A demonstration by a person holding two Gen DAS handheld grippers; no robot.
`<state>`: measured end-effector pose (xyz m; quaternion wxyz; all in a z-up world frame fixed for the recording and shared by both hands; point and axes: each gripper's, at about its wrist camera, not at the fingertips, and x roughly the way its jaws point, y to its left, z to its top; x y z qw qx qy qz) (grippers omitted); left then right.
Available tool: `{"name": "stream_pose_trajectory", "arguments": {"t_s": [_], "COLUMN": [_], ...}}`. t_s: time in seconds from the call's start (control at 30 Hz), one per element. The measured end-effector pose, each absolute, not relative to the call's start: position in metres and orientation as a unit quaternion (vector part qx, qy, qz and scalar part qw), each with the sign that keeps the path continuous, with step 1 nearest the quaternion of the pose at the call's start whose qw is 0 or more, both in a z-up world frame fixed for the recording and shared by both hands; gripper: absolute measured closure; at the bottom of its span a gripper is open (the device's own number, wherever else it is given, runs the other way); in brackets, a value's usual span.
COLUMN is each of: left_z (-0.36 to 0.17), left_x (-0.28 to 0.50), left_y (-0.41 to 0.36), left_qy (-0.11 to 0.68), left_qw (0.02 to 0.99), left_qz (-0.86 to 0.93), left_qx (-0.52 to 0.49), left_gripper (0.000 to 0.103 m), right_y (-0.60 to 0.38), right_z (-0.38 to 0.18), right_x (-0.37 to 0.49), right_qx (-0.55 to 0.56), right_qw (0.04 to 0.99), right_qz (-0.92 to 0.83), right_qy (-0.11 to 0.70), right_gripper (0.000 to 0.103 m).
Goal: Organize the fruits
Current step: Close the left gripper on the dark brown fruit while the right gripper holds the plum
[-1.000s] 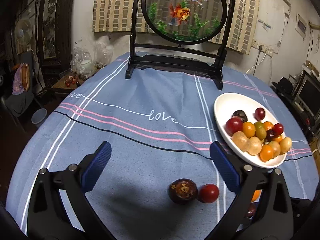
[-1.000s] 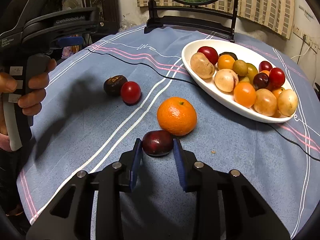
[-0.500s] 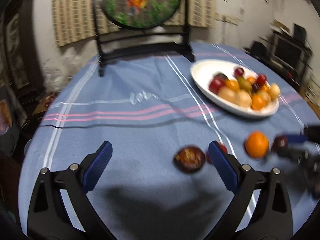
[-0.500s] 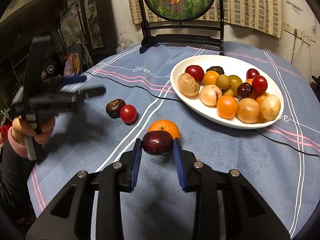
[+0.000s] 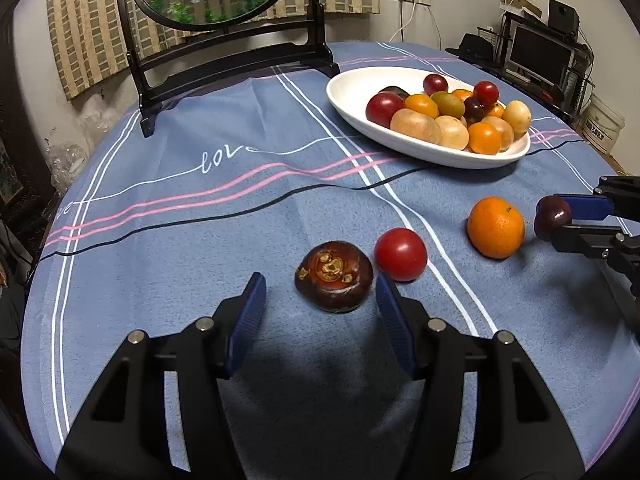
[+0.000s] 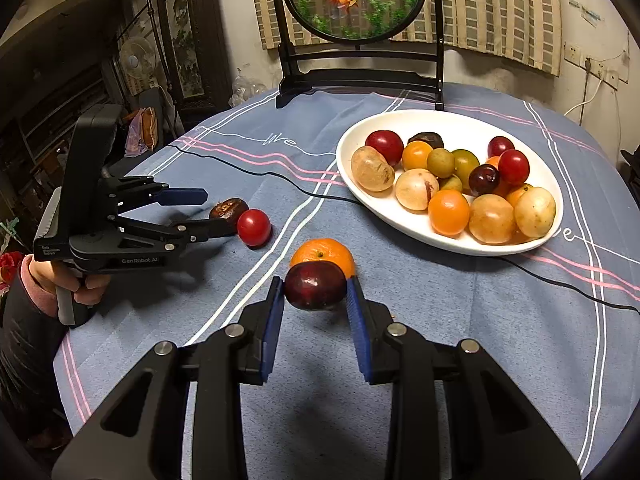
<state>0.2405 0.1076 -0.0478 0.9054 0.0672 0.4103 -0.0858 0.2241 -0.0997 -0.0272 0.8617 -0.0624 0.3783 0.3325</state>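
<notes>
My right gripper [image 6: 315, 289] is shut on a dark red plum [image 6: 315, 286] and holds it above the blue cloth, in front of an orange [image 6: 323, 255]. In the left wrist view the plum [image 5: 552, 217] and orange [image 5: 495, 227] show at the right. My left gripper [image 5: 320, 294] is open, its jaws on either side of a dark brown water chestnut [image 5: 334, 276]; a red tomato [image 5: 401, 254] lies just right of it. A white oval plate [image 6: 404, 222] with several fruits stands at the back right.
A round goldfish screen on a black stand [image 5: 224, 40] stands at the table's far edge. The table edge curves close on the left and right. My left gripper [image 6: 192, 212] and the hand holding it show at the left of the right wrist view.
My left gripper has dropped forward and narrowed around the water chestnut. My right gripper has lifted the plum higher off the cloth.
</notes>
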Motion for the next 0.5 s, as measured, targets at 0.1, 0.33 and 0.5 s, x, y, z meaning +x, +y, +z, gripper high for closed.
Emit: {"name": "stream_pose_trajectory", "arguments": {"t_s": [0.1,0.33,0.5], "left_z": [-0.051,-0.058,-0.059], "left_x": [0.245,0.252,0.257], "left_y": [0.106,0.103,0.103], "left_qy": [0.417,0.426,0.428], "left_qw": [0.902,0.898,0.897], "left_qz": [-0.087,-0.086,-0.091], "left_qx": [0.070,0.071,0.065], "left_gripper": [0.044,0.044,0.047], "right_y": [-0.100,-0.100,-0.100], "right_z": [-0.027,-0.026,-0.026], "right_x": [0.224,0.224,0.224], "right_qx": [-0.063,-0.064,-0.064], "right_qw": [0.862,0.862,0.863], "right_qz": [0.332,0.331,0.331], "right_qy": [0.378,0.377,0.377], "right_gripper": [0.071,0.071,0.071]}}
